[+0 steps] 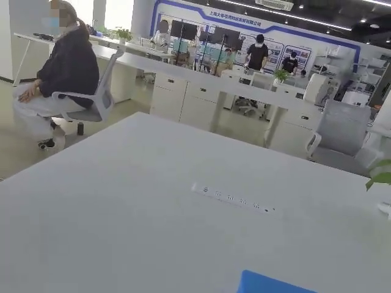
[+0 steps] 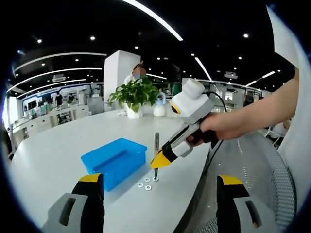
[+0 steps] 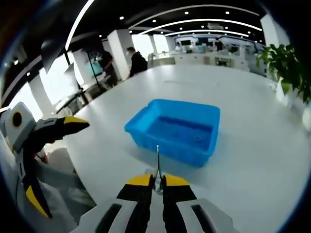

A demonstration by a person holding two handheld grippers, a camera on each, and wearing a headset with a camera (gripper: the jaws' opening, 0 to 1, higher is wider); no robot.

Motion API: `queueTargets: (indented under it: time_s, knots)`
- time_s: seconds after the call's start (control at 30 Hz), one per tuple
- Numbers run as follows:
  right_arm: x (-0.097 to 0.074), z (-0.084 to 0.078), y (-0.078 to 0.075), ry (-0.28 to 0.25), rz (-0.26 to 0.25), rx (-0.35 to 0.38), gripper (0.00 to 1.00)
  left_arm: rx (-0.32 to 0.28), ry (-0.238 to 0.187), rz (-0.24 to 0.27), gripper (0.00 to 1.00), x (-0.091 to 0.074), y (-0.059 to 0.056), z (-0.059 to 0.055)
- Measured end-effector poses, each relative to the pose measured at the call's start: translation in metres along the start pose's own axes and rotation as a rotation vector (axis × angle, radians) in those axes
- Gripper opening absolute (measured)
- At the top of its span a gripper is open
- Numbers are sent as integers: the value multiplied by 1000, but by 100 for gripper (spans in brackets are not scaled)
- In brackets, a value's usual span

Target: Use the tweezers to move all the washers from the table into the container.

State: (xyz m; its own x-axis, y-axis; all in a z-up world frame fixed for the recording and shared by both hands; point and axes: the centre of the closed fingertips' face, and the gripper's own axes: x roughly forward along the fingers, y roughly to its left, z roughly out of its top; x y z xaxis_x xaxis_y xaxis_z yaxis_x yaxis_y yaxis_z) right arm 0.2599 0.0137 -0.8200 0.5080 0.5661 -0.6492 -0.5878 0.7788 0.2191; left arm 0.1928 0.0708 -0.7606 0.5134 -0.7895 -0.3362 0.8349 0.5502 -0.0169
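The right gripper (image 2: 159,161) comes in from two o'clock in the left gripper view, held in a hand (image 2: 218,127). Its yellow-tipped jaws are pressed together on the tweezers (image 2: 156,143), which stand almost upright with their points down on the white table (image 2: 58,155). The right gripper view agrees: the two jaws sit tight against each other at six o'clock, with the thin tweezers poking straight out between them toward the container.

The left gripper (image 2: 159,184) is spread wide, its two black-and-yellow fingers well apart at seven and five o'clock of its own view, with nothing between them. In the right gripper view it shows at nine o'clock, jaws gaping.

Three washers (image 2: 147,180) lie close together on the table, just beside the blue container (image 2: 114,160) at about its four o'clock. The tweezer points rest at the rightmost one; whether they actually grip it I cannot tell. The container is a shallow rectangular tub, and in the right gripper view there is a small ring-like speck on its floor toward three o'clock, too small to name.

A potted plant (image 2: 136,94) stands further back on the table at twelve o'clock. The head view is lifted toward the room. It shows the blue corner of the container at six o'clock, a power strip (image 1: 232,198) set into the tabletop, and a seated person (image 1: 64,67) on an office chair (image 1: 98,101) at ten o'clock.
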Motion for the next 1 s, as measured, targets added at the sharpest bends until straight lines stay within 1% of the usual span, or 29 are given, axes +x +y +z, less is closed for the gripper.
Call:
queueTargets:
  time_s: [0.1, 0.2, 0.3, 0.37, 0.47, 0.5, 0.53, 0.57, 0.6, 0.63, 0.67, 0.7, 0.77, 0.87, 1.0]
  knots:
    - [1, 0, 4, 10, 3, -39, 5, 5, 2, 2, 99, 0, 0, 0]
    - [3, -1, 8, 37, -4, -143, 5, 3, 3, 3, 99, 0, 1, -1]
    - [3, -3, 11, 59, -25, -212, 5, 5, 10, 3, 98, 0, 1, -2]
    - [4, -4, 12, 58, -27, -253, 4, 9, 13, 5, 97, 0, 1, -2]
    - [4, -4, 9, 51, -29, -256, 4, 5, 9, 4, 97, 0, 1, -2]
    - [4, -4, 7, 47, -38, -250, 4, 6, 7, 2, 97, 0, 0, -1]
    - [3, -4, 7, 44, -32, -238, 4, 9, 7, 2, 97, 0, 0, -1]
    - [2, -4, 6, 42, -31, -234, 4, 12, 13, 2, 97, 0, 0, -2]
    - [0, -1, 6, 29, -32, -229, 4, 12, 17, 1, 97, 0, 0, -3]
    - [-3, 1, 7, 17, -25, -216, 4, 12, 19, 2, 97, 1, 0, -4]
    - [-6, 8, 9, -12, -13, -191, 4, 11, 20, 2, 97, 1, 0, -4]
    - [-9, 10, 8, -19, -13, -188, 4, 10, 19, 2, 97, 1, 0, -4]
    - [-16, 17, 5, -25, -21, -180, 4, 10, 16, 3, 97, 0, 0, -3]
    - [-25, 31, 2, -57, -35, -181, 4, 13, 18, 1, 97, 1, 0, -3]
    - [-32, 46, -1, -82, -44, -187, 4, 15, 25, 1, 96, 1, 0, -5]
